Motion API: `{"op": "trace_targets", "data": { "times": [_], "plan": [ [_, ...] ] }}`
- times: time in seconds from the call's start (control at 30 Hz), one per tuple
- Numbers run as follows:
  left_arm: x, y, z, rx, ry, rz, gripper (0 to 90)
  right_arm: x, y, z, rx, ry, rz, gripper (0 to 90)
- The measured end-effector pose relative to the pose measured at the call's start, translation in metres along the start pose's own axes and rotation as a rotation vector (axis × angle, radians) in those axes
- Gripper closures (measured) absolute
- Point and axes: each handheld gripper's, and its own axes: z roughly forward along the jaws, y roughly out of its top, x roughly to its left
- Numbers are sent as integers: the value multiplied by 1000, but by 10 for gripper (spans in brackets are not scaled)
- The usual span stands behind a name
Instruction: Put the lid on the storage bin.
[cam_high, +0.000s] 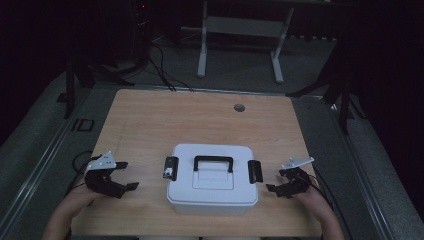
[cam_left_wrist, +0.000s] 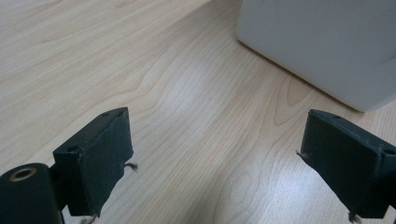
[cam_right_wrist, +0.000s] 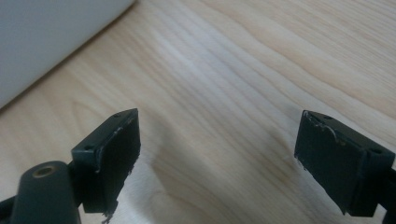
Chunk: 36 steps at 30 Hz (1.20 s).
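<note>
Two grippers flank a white box (cam_high: 212, 180) sitting near the desk's (cam_high: 150, 125) front edge, its black handle (cam_high: 213, 161) on top. Left gripper (cam_high: 127, 175) and right gripper (cam_high: 276, 181) hover beside it, fingers spread wide, grasping nothing.

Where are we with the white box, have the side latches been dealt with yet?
Little looks done: the white box sits lidded, handle flat. The left latch looks swung out; the right latch I cannot judge. In hand: nothing. The left gripper and right gripper flank the box, open, apart from it. Left: latches and lid.
</note>
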Motion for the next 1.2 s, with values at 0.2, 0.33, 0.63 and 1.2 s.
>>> {"op": "trace_targets", "data": {
  "times": [0.2, 0.33, 0.63, 1.2],
  "plan": [
    [2, -8, -1, -21, 22, -30, 93, -5, -7, 0, -53, -70, 76, 130],
    [4, -13, -2, -35, 42, -55, 89, -9, -11, -2, -122, -120, 132, 122],
    [6, -21, -6, -104, 143, -87, 81, -12, -17, -9, -262, -261, 207, 106],
    [3, -42, -7, -169, 277, -126, 81, -12, -23, -9, -314, -330, 241, 106]
  ]
}}
